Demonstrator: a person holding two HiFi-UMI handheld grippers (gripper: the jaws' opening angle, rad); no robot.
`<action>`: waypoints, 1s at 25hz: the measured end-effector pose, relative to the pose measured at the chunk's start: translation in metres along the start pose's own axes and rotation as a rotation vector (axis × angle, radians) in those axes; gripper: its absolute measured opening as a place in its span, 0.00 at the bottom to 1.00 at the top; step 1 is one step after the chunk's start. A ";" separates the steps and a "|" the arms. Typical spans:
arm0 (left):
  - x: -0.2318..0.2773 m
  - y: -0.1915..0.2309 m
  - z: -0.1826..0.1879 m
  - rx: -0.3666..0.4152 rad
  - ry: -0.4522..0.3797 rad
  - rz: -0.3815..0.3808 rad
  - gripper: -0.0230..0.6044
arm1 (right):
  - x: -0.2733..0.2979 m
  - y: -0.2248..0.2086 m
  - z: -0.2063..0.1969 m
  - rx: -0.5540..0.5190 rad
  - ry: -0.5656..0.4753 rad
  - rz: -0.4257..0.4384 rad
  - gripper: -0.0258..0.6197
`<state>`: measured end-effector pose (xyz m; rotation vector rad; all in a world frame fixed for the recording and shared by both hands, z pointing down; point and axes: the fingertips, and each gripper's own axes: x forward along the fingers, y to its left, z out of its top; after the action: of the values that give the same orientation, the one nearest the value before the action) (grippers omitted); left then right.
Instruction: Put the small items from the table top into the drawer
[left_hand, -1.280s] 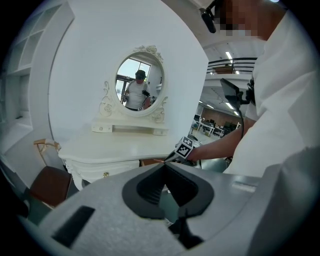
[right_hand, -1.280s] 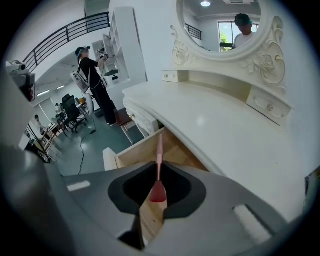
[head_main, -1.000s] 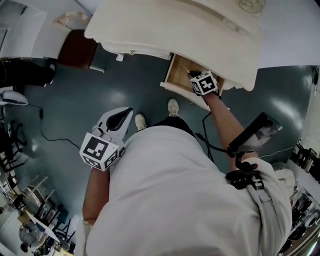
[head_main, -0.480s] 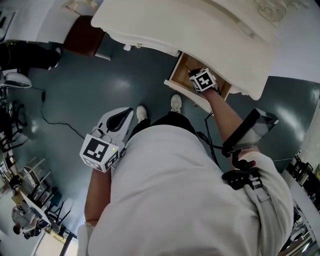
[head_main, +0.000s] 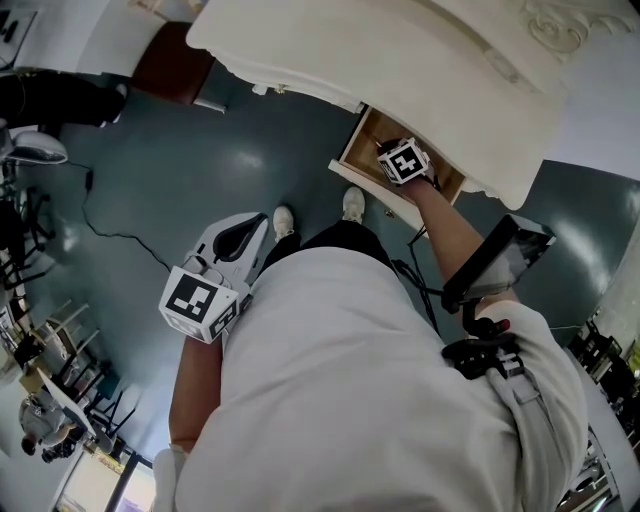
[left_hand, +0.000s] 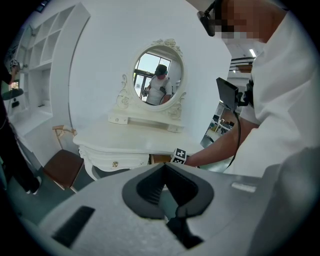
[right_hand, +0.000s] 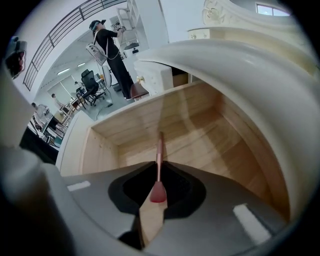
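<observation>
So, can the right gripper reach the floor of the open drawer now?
Probably yes: the right gripper, holding a thin pink stick, is above the open drawer, and nothing lies between.

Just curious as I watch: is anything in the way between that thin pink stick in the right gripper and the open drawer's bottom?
Nothing visible. The right gripper holds the pink stick just above the open drawer, whose wooden bottom lies bare beneath it.
</observation>
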<state>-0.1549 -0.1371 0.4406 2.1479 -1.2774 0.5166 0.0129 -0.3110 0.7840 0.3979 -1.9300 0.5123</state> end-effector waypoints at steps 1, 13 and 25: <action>0.000 0.000 0.000 0.000 0.000 0.000 0.04 | 0.000 0.001 -0.001 -0.004 0.004 0.000 0.11; -0.003 -0.003 0.004 -0.002 0.002 -0.003 0.04 | 0.005 0.011 -0.003 -0.059 0.030 0.002 0.12; 0.010 0.010 0.001 0.015 -0.010 -0.030 0.04 | 0.010 -0.006 -0.005 -0.034 0.025 -0.019 0.17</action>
<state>-0.1590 -0.1480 0.4482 2.1810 -1.2480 0.5054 0.0153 -0.3139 0.7962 0.3858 -1.9070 0.4691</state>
